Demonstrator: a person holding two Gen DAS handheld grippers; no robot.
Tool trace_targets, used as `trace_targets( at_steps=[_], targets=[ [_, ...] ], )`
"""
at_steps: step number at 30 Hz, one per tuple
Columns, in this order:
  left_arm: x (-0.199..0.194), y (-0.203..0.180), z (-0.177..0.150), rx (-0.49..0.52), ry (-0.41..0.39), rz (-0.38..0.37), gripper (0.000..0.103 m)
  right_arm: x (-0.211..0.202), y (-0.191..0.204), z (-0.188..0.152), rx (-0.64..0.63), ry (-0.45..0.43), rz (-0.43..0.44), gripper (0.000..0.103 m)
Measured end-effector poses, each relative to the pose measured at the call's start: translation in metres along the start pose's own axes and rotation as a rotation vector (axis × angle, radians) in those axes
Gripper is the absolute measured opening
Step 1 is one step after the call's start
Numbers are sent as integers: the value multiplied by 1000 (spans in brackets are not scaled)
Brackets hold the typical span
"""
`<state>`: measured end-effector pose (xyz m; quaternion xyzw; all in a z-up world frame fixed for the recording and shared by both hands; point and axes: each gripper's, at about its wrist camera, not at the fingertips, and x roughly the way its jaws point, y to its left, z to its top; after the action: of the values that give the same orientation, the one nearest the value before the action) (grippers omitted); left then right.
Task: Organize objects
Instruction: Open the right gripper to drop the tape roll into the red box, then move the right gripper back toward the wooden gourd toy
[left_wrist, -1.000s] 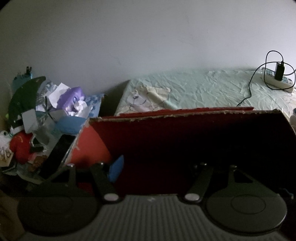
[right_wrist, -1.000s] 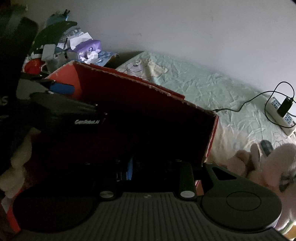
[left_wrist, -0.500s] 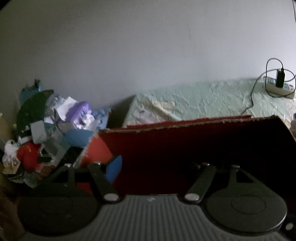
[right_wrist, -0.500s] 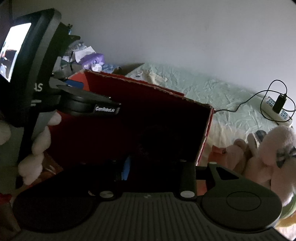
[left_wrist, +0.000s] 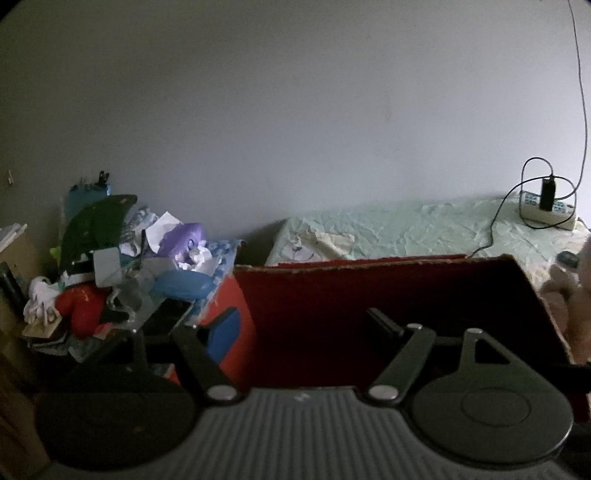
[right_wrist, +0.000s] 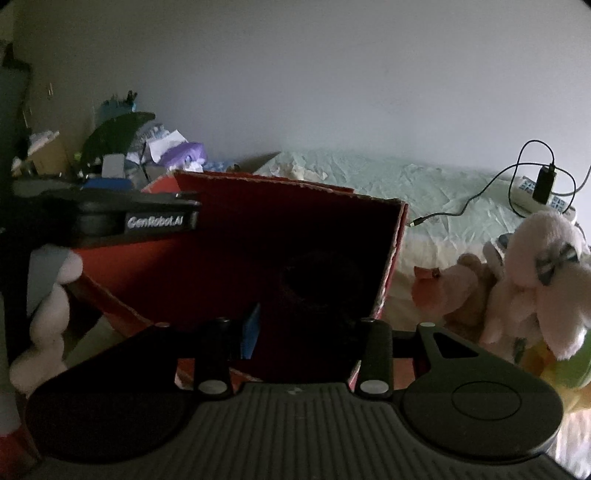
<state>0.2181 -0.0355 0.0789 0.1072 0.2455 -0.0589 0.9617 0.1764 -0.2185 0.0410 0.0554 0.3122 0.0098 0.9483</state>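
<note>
A red cardboard box (left_wrist: 369, 295) stands open right in front of both grippers, its inside dark. My left gripper (left_wrist: 301, 321) is open over the box's left end: the blue-padded left finger (left_wrist: 223, 334) lies before the orange outer wall, the other finger inside. My right gripper (right_wrist: 312, 325) is open too, and its fingers reach into the box (right_wrist: 295, 229) near the right wall. A dark round shape (right_wrist: 317, 280) lies inside; I cannot tell what it is. The left gripper's body (right_wrist: 147, 218) shows in the right wrist view, held by a white-gloved hand (right_wrist: 48, 314).
Pink plush toys (right_wrist: 535, 280) sit right of the box on a bed with a pale green sheet (left_wrist: 406, 232). A power strip with a charger and cable (left_wrist: 546, 212) lies at the far right. A heap of papers, bags and clutter (left_wrist: 122, 266) fills the left, against the wall.
Both views have lifted and drawn back, so the box sits lower in frame. In the right wrist view the left gripper has swung down and left. Both grippers stay open.
</note>
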Motion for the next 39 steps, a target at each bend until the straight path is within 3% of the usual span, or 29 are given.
trace_targets(
  at_steps=[4, 12, 18, 23, 33, 39],
  targets=[
    [-18, -3, -10, -19, -8, -4, 77, -7, 2, -11, 37, -50, 13, 47],
    [-47, -10, -38, -13, -34, 49, 78, -22, 3, -39, 30, -223, 31, 47],
    [-68, -14, -55, -1, -74, 114, 88, -37, 0, -63, 20, -373, 28, 47],
    [-77, -18, -68, 1, -56, 91, 89, -54, -3, -88, -7, -481, 0, 47],
    [-92, -33, -89, 29, -49, 44, 89, -79, -27, -118, 167, -431, -77, 47],
    [-98, -41, -99, 46, -37, 23, 89, -78, -43, -141, 288, -366, -55, 46]
  ],
)
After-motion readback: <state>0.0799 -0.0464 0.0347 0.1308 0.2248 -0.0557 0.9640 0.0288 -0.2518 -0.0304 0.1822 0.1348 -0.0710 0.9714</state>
